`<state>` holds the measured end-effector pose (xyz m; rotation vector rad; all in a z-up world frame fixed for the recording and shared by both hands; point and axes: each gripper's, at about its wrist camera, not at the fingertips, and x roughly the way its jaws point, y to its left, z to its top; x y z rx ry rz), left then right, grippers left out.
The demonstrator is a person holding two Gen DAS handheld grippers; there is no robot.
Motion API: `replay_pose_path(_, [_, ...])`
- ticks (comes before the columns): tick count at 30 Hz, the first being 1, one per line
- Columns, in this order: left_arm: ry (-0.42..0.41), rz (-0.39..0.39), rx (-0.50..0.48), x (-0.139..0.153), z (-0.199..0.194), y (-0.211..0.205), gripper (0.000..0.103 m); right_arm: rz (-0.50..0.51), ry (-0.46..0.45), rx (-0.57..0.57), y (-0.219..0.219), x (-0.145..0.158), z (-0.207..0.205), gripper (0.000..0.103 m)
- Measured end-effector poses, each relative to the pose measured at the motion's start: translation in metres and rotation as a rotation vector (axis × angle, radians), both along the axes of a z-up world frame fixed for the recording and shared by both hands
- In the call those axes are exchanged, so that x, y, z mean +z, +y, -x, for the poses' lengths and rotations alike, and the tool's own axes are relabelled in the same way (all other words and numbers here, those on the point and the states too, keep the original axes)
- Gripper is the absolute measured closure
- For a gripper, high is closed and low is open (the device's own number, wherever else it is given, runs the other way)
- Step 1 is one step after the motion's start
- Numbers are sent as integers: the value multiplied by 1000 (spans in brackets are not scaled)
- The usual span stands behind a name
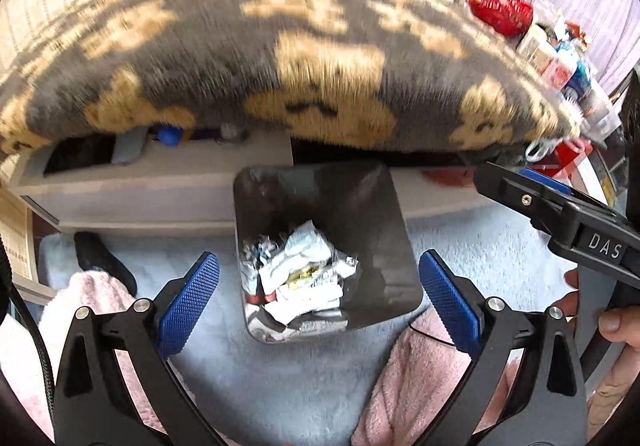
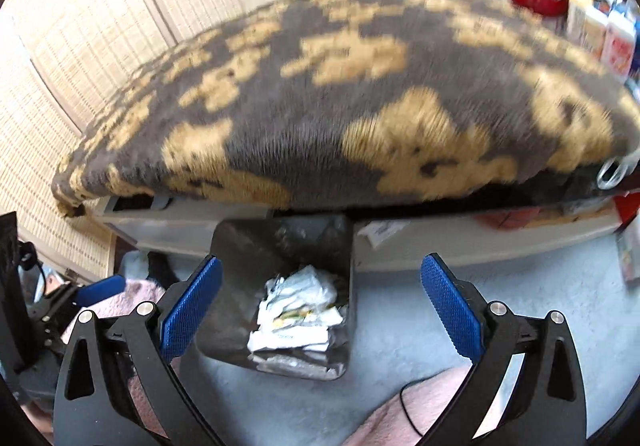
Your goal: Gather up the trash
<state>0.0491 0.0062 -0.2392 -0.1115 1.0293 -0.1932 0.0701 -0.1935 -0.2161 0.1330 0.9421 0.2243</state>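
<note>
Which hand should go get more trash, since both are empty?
Probably left. Both grippers, left and right, hang open and empty over the bin. The left view shows small items under the blanket; whether they're trash is unclear.

tongs: black frames | blue knurled pads | "DAS" marking, possibly partial

A grey-and-tan bear-patterned blanket drapes over a low table.

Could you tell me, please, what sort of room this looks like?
Probably a lived-in bedroom or living room: a grey-and-tan bear-print fleece blanket, a pale blue shaggy carpet, and a small dark bin holding crumpled white wrappers.
</note>
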Motion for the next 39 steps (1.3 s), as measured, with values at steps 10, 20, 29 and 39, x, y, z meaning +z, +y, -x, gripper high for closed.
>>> replay_pose_path(10, [-356, -11, 88, 132, 31, 16, 8, 110, -377, -114, -31, 128, 36, 3])
replay_pose_path(20, [-595, -52, 154, 221, 60, 18, 8, 67, -569, -134, -49, 206, 72, 3])
replay_pose_path(29, [-661, -96, 157, 246, 84, 10, 8, 88, -619, -193, -53, 221, 97, 3])
replay_pose_path(39, [-684, -95, 131, 252, 94, 0, 8, 89, -604, -201, -55, 221, 98, 3])
